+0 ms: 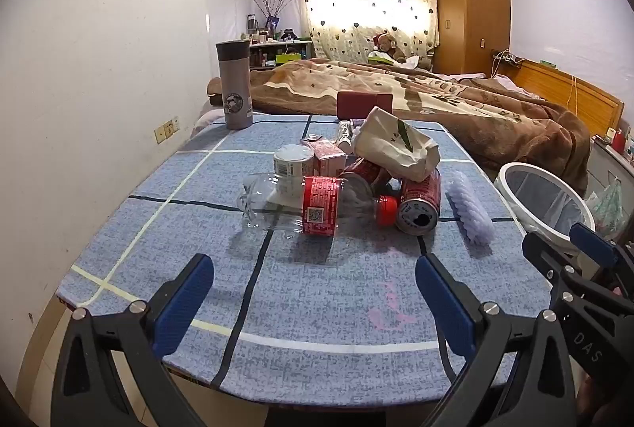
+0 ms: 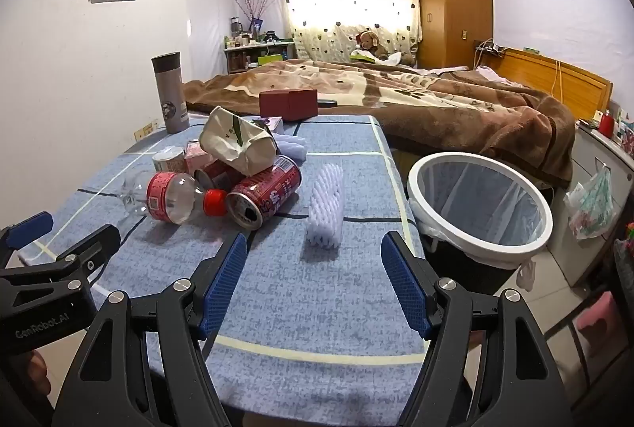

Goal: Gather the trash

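A pile of trash lies mid-table: a clear plastic bottle point(image 1: 305, 205) point(image 2: 170, 199) with a red label and cap, red cans point(image 1: 420, 203) point(image 2: 265, 195), a crumpled paper bag point(image 1: 396, 145) point(image 2: 237, 143), a pink carton point(image 1: 327, 157) and a white tin point(image 1: 292, 163). A white foam net sleeve point(image 1: 471, 211) point(image 2: 325, 207) lies to the right. A white-rimmed trash bin point(image 1: 547, 201) point(image 2: 479, 205) stands beside the table's right edge. My left gripper point(image 1: 315, 280) is open and empty before the bottle. My right gripper point(image 2: 313, 260) is open and empty before the sleeve.
The table has a blue checked cloth point(image 1: 277, 292). A grey thermos point(image 1: 234, 84) point(image 2: 170, 92) stands at the far left corner and a dark red box point(image 1: 364, 104) point(image 2: 288, 104) at the far edge. A bed with a brown blanket point(image 2: 436, 98) lies behind.
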`<move>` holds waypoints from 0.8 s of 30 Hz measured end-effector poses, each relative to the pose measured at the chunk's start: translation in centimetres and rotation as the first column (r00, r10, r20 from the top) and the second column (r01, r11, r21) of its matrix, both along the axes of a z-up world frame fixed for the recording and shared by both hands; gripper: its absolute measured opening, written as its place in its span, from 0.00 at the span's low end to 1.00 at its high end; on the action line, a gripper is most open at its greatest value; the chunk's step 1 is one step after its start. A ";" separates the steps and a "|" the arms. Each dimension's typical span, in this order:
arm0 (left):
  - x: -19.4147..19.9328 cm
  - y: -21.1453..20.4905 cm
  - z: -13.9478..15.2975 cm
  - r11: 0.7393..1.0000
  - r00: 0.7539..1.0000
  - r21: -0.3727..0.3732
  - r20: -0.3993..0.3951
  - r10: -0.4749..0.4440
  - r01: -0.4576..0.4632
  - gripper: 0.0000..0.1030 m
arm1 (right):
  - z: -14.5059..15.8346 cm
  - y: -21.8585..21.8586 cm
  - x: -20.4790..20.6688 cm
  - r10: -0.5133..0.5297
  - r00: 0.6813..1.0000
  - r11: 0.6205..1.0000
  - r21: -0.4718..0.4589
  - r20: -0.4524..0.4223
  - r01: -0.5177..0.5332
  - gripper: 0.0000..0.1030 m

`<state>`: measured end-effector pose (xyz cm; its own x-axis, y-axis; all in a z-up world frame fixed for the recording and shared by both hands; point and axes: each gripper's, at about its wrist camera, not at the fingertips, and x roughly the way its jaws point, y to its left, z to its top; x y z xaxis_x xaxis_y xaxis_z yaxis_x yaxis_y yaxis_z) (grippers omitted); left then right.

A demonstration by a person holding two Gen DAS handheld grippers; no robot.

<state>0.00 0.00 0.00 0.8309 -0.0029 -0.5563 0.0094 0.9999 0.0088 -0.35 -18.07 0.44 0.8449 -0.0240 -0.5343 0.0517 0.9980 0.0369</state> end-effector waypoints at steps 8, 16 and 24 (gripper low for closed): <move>-0.4 -0.1 -0.1 1.000 1.000 0.001 -0.007 0.010 -0.010 1.00 | 0.0 0.0 0.0 -0.004 1.000 1.000 0.000 -0.008 0.004 0.70; 0.0 0.1 -0.2 1.000 1.000 0.000 -0.018 0.004 -0.004 1.00 | 0.0 0.0 0.2 0.000 1.000 1.000 -0.007 -0.002 0.000 0.70; 0.0 0.1 -0.2 1.000 1.000 0.001 -0.021 0.004 -0.004 1.00 | 0.1 -0.1 0.0 0.000 1.000 1.000 -0.006 -0.005 0.000 0.70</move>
